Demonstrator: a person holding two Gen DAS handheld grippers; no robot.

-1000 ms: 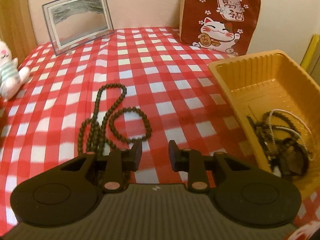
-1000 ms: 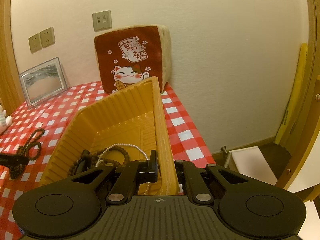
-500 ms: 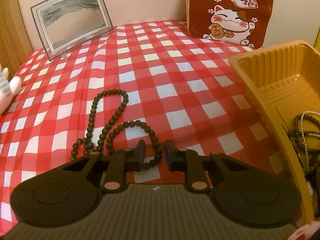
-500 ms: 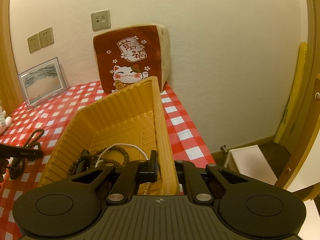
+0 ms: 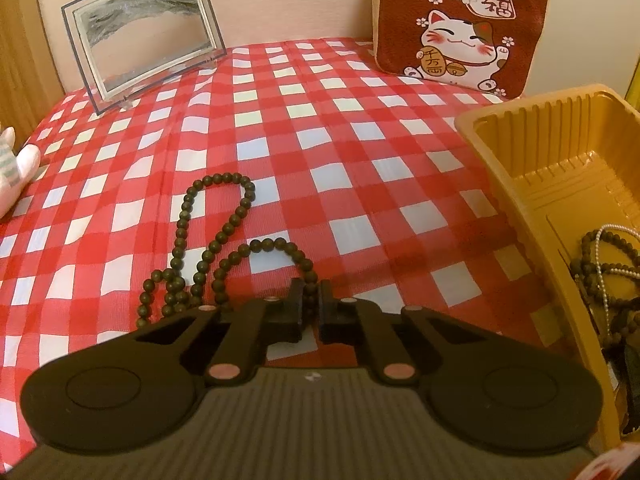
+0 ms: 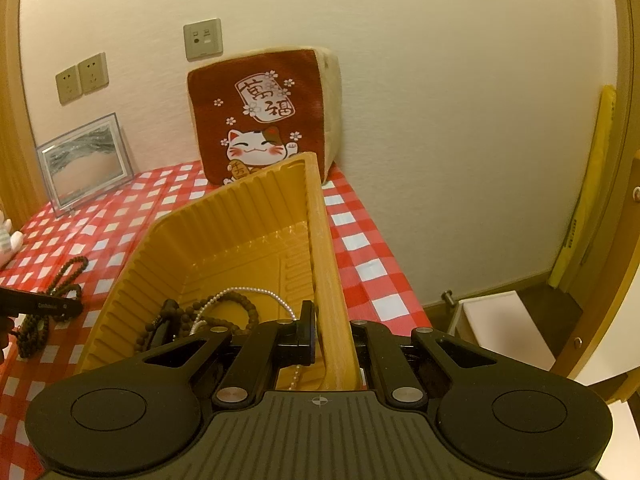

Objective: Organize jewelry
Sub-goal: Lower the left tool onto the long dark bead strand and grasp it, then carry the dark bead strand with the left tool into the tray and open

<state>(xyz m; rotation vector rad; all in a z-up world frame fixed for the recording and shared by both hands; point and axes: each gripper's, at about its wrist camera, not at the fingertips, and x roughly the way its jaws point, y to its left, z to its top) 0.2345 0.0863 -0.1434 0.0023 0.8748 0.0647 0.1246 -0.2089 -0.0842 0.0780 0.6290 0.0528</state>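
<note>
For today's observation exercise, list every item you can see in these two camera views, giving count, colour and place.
Bead necklace: one, dark, on tablecloth.
Tray: one, yellow, on the table's right side, tilted.
Jewelry in tray: several strands, dark and pearl-white.
Tablecloth: one, red-white check.
Cat cushion: one, maroon, against wall.
Picture frame: one, clear, back left.
Plush toy: one, white, left edge.
Wall sockets: three, beige.
Left claw: black, closing on necklace.
Right claw: black, clamping tray wall.

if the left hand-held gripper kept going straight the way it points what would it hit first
Most likely the dark bead necklace: the left hand-held gripper has its jaws closing around a strand of it. Beyond the beads lies only the checked tablecloth, though depth is hard to judge.
</note>
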